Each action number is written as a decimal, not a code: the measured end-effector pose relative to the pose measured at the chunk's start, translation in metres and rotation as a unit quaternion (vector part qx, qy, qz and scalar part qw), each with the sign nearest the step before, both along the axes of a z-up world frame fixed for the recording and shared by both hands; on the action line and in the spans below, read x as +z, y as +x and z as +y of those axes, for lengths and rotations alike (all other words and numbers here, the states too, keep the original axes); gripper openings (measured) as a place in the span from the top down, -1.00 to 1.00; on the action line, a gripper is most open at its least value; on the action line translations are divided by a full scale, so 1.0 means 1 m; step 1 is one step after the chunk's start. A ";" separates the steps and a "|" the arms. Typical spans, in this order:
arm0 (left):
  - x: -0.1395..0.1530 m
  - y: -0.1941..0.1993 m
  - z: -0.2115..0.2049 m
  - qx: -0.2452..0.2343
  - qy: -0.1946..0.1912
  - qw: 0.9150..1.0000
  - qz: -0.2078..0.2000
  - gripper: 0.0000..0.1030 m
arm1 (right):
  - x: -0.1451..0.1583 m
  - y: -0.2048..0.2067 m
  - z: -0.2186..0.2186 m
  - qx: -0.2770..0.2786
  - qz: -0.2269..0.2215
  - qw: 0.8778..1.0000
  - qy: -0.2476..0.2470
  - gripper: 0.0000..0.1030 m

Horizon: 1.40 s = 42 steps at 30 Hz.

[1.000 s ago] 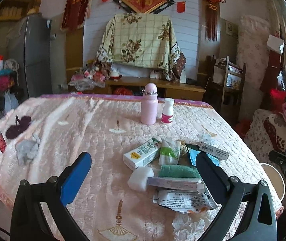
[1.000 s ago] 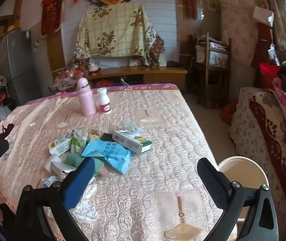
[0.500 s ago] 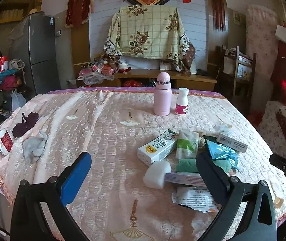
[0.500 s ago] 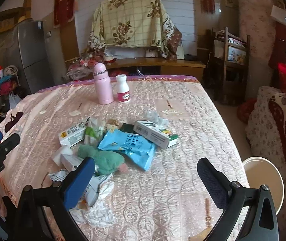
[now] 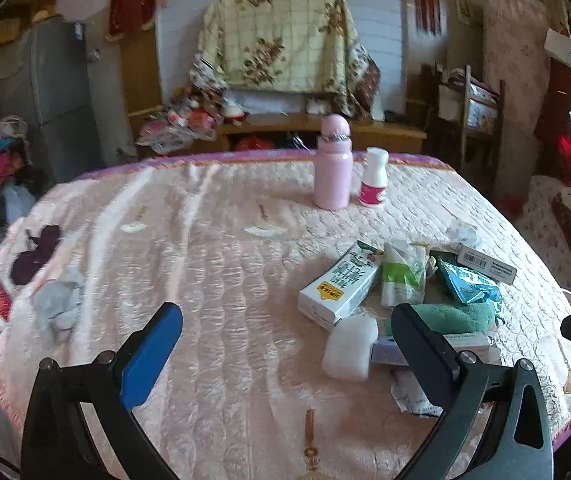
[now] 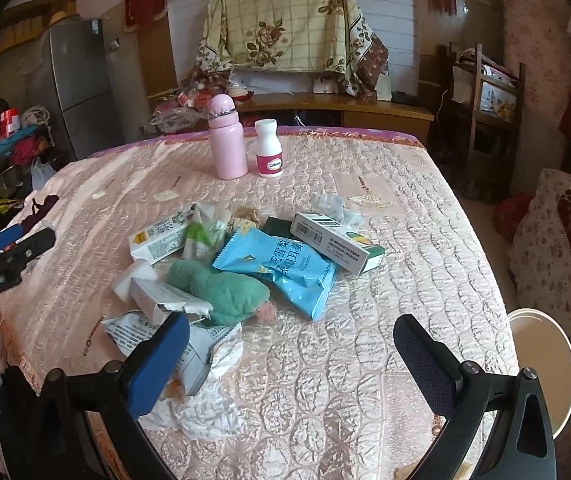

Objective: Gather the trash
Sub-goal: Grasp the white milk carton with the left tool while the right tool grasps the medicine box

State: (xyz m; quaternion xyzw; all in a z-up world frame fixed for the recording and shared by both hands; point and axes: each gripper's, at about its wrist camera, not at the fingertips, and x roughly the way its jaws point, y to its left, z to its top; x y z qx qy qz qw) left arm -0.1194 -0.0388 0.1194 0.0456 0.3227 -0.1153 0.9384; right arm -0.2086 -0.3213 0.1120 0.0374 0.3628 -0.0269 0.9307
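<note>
A heap of trash lies on the pink quilted table: a blue snack bag, a green-white carton, a long white box, a green cloth, a white foam block, torn paper wrappers and crumpled tissue. My left gripper is open and empty, hovering just left of the heap. My right gripper is open and empty too, above the table's near side with the heap just beyond its left finger.
A pink flask and a white pill bottle stand toward the table's far side. A white round bin sits on the floor to the table's right. Cloth scraps lie at the left edge. Chairs stand nearby.
Both grippers have moved in closer and lower over the table; the heap looks larger in each view. Neither has taken hold of anything.
</note>
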 end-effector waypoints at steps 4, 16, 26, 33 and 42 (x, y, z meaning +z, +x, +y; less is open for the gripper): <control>-0.010 0.031 -0.013 -0.034 -0.006 0.999 0.026 -1.00 | -0.007 0.009 -0.013 -0.013 0.004 1.000 -0.017 -1.00; -0.047 0.099 -0.065 -0.125 0.050 0.988 0.078 -1.00 | -0.038 0.122 -0.079 0.030 0.070 0.997 0.002 -0.99; -0.078 0.137 -0.093 -0.167 0.098 0.972 0.131 -0.61 | -0.072 0.184 -0.094 0.096 0.130 0.986 0.026 -0.99; -0.082 0.140 -0.090 -0.156 0.088 0.972 0.152 -0.17 | -0.080 0.190 -0.099 0.089 0.134 0.985 0.071 -0.25; -0.028 0.104 -0.052 -0.116 0.049 0.986 0.110 -0.16 | -0.046 0.124 -0.076 0.080 0.082 0.991 0.067 -0.19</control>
